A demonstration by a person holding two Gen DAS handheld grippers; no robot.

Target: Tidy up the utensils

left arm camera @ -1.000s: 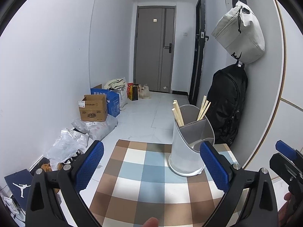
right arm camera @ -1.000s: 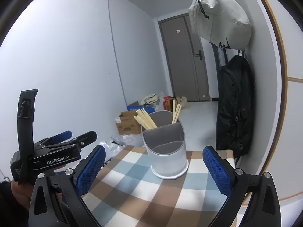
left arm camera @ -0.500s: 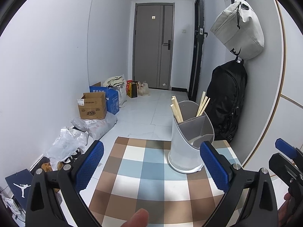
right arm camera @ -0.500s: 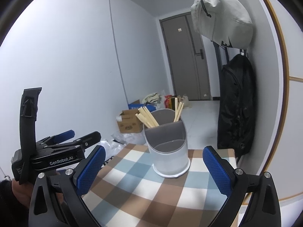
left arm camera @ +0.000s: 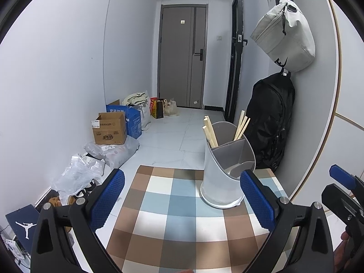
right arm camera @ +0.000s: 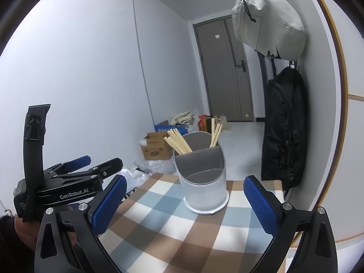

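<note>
A grey-and-white utensil holder (left arm camera: 224,177) (right arm camera: 204,182) stands on the checkered tablecloth (left arm camera: 182,216) (right arm camera: 177,227) near its far right side. Wooden chopsticks (left arm camera: 210,132) (right arm camera: 178,142) stick out of its rear left compartment, and more chopsticks (left arm camera: 242,124) (right arm camera: 215,132) out of its rear right one. The front compartment looks empty. My left gripper (left arm camera: 182,195) is open and empty, held above the cloth in front of the holder. My right gripper (right arm camera: 182,202) is open and empty, also short of the holder. The left gripper's body (right arm camera: 68,182) shows at the left of the right wrist view.
A black backpack (left arm camera: 270,118) and a beige bag (left arm camera: 284,36) hang on the right wall. Cardboard boxes (left arm camera: 110,129) and plastic bags (left arm camera: 77,177) line the floor by the left wall. A grey door (left arm camera: 182,56) closes the hallway's far end.
Both grippers have pulled back and risen slightly, so the holder sits a little farther off. Both stay open and empty. A fingertip at the left view's bottom edge is almost gone.
</note>
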